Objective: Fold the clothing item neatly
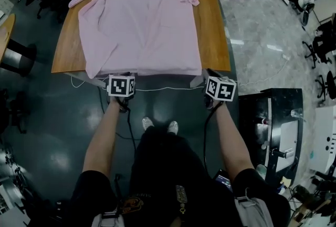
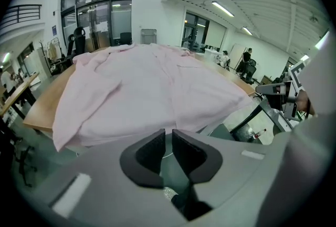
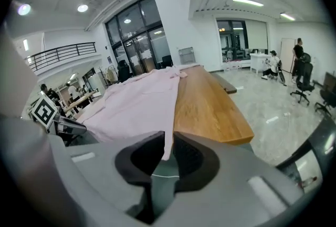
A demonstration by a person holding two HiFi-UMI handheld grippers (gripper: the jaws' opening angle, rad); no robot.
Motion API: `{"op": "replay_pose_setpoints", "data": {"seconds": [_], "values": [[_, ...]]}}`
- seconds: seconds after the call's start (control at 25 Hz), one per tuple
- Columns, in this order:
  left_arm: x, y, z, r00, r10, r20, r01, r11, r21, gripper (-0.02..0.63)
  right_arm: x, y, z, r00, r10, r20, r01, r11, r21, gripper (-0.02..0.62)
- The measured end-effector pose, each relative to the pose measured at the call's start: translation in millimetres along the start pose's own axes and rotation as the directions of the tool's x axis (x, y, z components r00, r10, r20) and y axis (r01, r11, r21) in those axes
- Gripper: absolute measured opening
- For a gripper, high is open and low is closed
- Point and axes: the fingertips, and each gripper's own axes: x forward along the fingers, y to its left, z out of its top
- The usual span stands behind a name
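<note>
- In the head view, the left tongs (image 1: 123, 79) and the right tongs (image 1: 211, 79) are held side by side at the near edge of the counter (image 1: 212, 26), each topped by its marker cube. The jaws themselves are hidden from this view.
- A pink shirt (image 1: 142, 16) is spread flat over the wooden counter with its collar at the far end. One sleeve is laid out to the left and the other to the right. Its near hem hangs a little over the near edge, with the left tongs at the left corner of the hem and the right tongs at the right corner.
- A thin white cable (image 1: 173, 88) is seen below the counter edge, running between the two tongs. The person's shoes (image 1: 157, 125) are seen on the dark floor (image 1: 52, 116).
- In the left gripper view, the left tongs (image 2: 168, 139) are released: a narrow gap is left between the jaws and no cloth is held in it. The hem of the shirt (image 2: 147, 89) lies just beyond the tips.
- In the right gripper view, the right tongs (image 3: 167, 144) are also slightly parted. A narrow corner of the shirt (image 3: 142, 100) is seen hanging into the gap at the tips, but no clamping on it can be made out. Bare counter (image 3: 210, 105) is seen to the right of the shirt.
</note>
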Motion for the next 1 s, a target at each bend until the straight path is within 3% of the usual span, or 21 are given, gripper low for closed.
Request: {"op": "replay_pose_setpoints", "data": {"seconds": [0.12,0.36,0.68,1.0], "values": [[-19.0,10.8,8.2,0.997,0.047,0.054,-0.046,0.999,-0.014,0.011,-3.9,25.4,28.2,0.997,0.057,0.048,-0.054,0.996,-0.064,0.032],[-47.9,38.2,15.7,0.989,0.090,0.120,-0.086,0.996,-0.036,0.008,2.1,99.0,59.3,0.979,0.191,0.065,-0.180,0.973,-0.145,0.018],[-68.8,127.7,11.7,0.979,0.130,0.154,-0.122,0.991,-0.063,0.008,53.7,219.1,67.7,0.961,0.277,-0.016,-0.273,0.934,-0.232,0.020],[-73.1,223.4,-11.3,0.983,0.137,0.121,-0.127,0.988,-0.085,0.008,129.3,344.2,51.1,0.927,0.346,-0.144,-0.373,0.889,-0.265,0.034]]}}
